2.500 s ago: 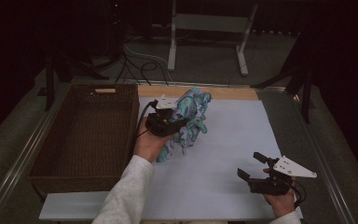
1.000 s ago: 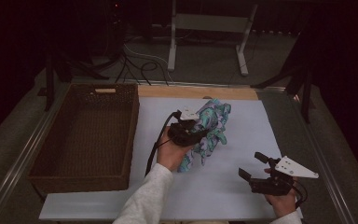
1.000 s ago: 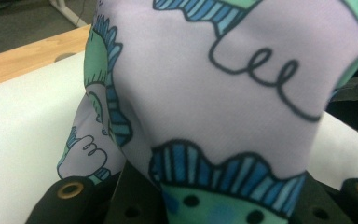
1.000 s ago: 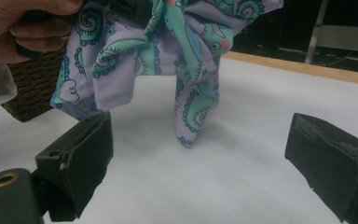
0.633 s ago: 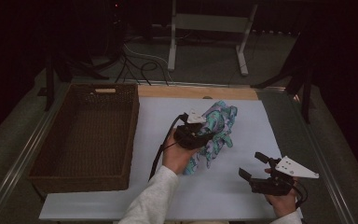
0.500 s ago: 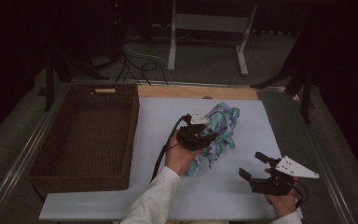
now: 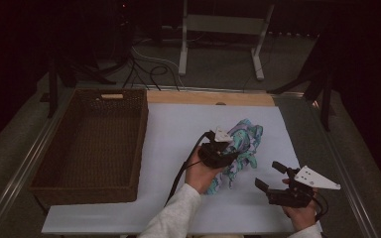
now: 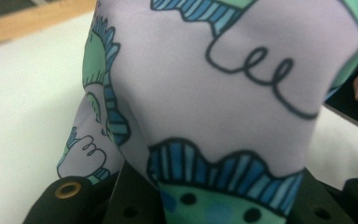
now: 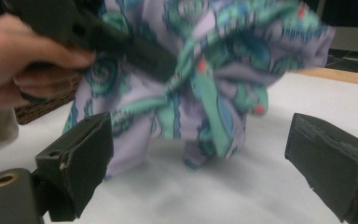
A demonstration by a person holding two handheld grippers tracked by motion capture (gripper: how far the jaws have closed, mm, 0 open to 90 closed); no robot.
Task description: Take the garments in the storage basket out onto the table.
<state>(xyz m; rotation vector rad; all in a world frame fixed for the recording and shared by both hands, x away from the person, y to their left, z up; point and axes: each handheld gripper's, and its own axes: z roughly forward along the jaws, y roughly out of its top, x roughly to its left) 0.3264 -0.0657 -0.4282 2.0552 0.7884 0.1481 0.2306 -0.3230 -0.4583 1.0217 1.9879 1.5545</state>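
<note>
Since the earlier frames, your left claw (image 7: 228,157) has carried the patterned cloth (image 7: 243,144) away from the wicker basket (image 7: 92,144), across the white table (image 7: 178,129) toward your right claw (image 7: 273,176). Your left claw is clamped on the cloth, which hangs bunched with its lower end touching the table. Your right claw rests nearby, jaws spread wide, holding nothing.
</note>
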